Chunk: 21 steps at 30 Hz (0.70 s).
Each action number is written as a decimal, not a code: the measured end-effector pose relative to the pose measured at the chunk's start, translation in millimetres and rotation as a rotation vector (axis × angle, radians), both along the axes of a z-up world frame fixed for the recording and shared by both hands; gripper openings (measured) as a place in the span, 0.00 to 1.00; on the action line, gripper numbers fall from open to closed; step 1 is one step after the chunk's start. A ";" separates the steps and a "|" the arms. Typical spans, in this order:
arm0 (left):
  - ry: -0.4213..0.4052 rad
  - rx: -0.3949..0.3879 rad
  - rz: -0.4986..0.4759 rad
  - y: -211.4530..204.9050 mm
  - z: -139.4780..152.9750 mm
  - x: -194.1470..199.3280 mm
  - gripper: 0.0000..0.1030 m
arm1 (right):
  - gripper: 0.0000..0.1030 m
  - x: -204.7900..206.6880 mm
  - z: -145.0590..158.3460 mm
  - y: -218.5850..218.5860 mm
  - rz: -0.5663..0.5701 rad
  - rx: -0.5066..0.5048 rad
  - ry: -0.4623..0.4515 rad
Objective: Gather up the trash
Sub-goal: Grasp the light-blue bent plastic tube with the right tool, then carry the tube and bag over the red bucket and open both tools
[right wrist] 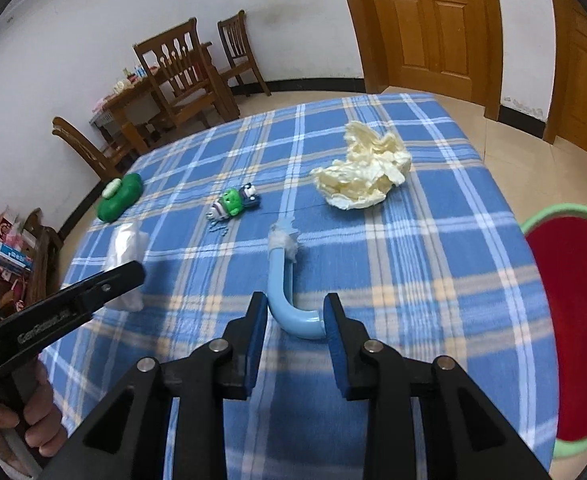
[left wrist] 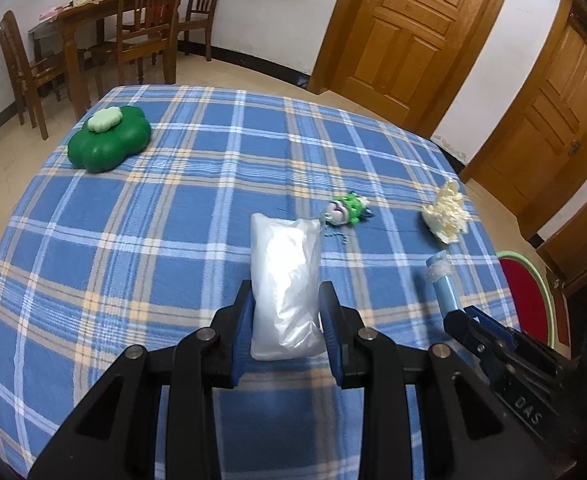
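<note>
Table under a blue plaid cloth (left wrist: 133, 240); trash scattered across it. Left gripper (left wrist: 287, 312) set around a clear plastic bag (left wrist: 285, 280) lying flat on the cloth; both blue pads sit against the bag's sides, jaws narrow, though whether they actually pinch it cannot be told. Right gripper (right wrist: 295, 320) straddles the curved end of a light blue tube (right wrist: 289, 304); jaws moderately wide, pads just beside the bend, a sliver of gap on the left side (contact on the right unclear); tube's far end wrapped in white wadding. Crumpled cream paper (right wrist: 363, 172) lies farther out, toward the table's right edge; a small green toy figure (right wrist: 235, 204) between paper and bag, well apart from both grippers; green clover-shaped container (left wrist: 109, 142) near the far left corner. Red bin with a pale green rim (right wrist: 573, 320) stands off the table's right side, below the cloth's edge. Wooden chairs (left wrist: 145, 20) and doors (left wrist: 409, 32) behind.
</note>
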State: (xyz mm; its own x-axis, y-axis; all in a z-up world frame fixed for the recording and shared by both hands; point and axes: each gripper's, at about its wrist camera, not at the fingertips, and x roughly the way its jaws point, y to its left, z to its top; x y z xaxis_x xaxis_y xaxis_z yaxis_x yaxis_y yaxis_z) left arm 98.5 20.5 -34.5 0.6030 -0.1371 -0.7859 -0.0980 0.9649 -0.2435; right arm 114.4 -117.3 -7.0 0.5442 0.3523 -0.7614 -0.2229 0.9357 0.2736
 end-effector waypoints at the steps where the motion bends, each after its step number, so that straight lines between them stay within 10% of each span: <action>1: 0.000 -0.003 -0.007 -2.5 1.1 -0.5 0.31 | 0.31 -5.4 2.8 -2.5 -0.007 0.009 -0.007; 21: -0.024 -0.004 -0.278 -92.9 29.3 -0.8 0.31 | 0.31 -71.3 39.8 -93.9 -0.301 0.087 -0.091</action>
State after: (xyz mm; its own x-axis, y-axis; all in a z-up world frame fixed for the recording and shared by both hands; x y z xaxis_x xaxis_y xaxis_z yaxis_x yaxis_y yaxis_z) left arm 97.7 -72.3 -5.2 0.5604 -0.3029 -0.7708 0.1761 0.9530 -0.2464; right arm 43.1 -211.2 32.8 0.6982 0.2273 -0.6789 0.0326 0.9372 0.3472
